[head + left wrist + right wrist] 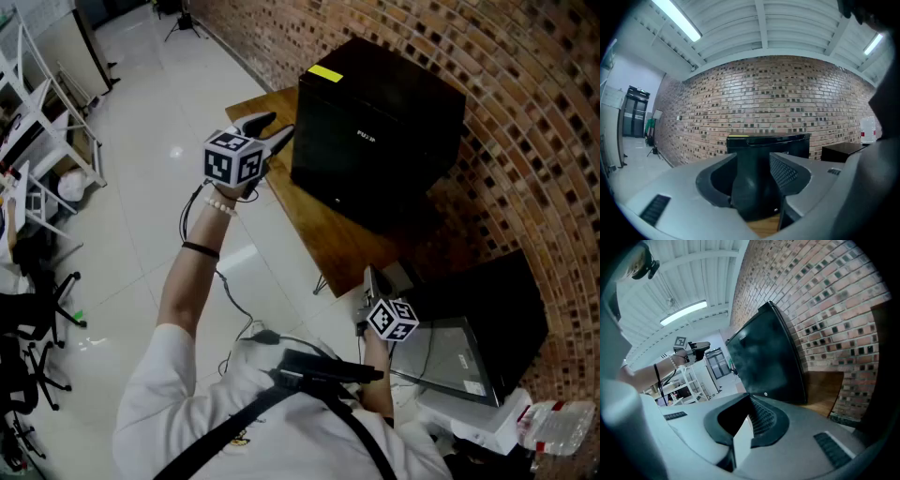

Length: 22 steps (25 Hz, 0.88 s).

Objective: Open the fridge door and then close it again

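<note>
A black mini fridge (375,131) with a yellow sticker on its top stands shut on a wooden table (323,239) against the brick wall. My left gripper (277,129) is held out at the fridge's left corner, its jaws apart and its tips close to the dark edge; contact cannot be made out. In the left gripper view the fridge (768,143) fills the gap between the open jaws of the left gripper (753,160). My right gripper (372,278) hangs low by the table's near end, shut and empty. The right gripper view shows the right gripper (743,430) closed and the fridge's front (764,362) beyond.
A second black cabinet (487,300) with a tilted screen (450,361) stands at the lower right, next to a pack of bottles (561,427). White shelving (42,122) and an office chair (28,361) are at the left. The brick wall (525,103) runs behind the table.
</note>
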### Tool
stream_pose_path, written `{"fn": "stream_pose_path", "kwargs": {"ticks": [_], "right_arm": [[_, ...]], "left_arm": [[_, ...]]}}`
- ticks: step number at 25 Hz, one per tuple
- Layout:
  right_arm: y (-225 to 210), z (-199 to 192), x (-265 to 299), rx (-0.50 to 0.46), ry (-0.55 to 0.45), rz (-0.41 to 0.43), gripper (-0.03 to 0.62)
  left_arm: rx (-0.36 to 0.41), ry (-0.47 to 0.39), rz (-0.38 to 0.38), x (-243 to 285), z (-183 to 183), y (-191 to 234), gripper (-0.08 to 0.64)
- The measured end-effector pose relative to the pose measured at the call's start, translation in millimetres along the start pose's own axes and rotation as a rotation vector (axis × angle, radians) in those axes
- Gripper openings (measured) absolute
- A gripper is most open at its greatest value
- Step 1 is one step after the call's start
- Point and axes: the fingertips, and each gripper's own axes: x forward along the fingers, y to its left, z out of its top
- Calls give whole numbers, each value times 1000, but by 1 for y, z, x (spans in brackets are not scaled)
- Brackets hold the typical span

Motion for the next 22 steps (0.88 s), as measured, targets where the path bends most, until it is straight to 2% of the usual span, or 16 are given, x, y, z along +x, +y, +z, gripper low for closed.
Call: {"fn": "stream_pose_path", "kwargs": {"ticks": [5,11,16,22], "right_arm": [[4,-1,3,3,-7,-48,0],[1,-2,4,19,-18,-121,0],[1,-9,1,38,-32,-185,0],[3,-17,0,59,-42,-227,0]], "left_arm": [[31,16,-86,37,12,26,310],[18,41,-197,88,13,49,419],[23,62,-270,114,7,61,433],[28,39,-355,126,10,61,433]]}}
